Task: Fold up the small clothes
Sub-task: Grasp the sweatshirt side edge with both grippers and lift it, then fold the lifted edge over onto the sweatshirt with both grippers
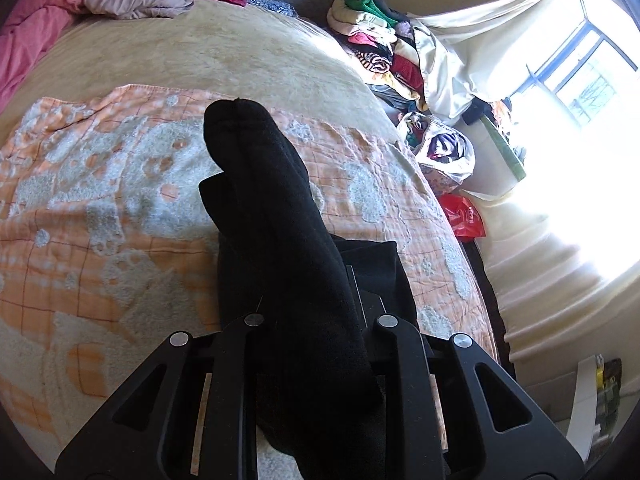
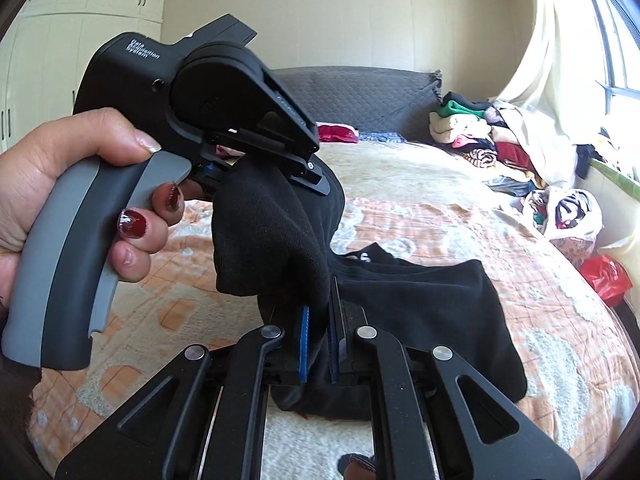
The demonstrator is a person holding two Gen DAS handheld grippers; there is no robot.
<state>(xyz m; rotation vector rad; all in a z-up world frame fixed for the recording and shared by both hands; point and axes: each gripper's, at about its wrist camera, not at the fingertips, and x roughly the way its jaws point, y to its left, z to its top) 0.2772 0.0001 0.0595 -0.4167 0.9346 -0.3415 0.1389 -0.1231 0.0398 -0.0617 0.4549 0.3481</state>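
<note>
A black garment [image 2: 420,300] is being held up above the near edge of a bed [image 1: 224,56] spread with an orange patterned blanket [image 1: 100,216], part of the cloth trailing on the blanket. It is being gripped by both tools: the left gripper [image 2: 304,168] is clenched on an upper fold, the right gripper [image 2: 320,344] on a lower one. Soft, light and limp, the fabric is judged best taken at hems or corners, since slack cloth sags.

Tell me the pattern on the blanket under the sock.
Orange checks with fluffy white patches on the blanket; the sock is black. Left wrist view shows it best.
</note>
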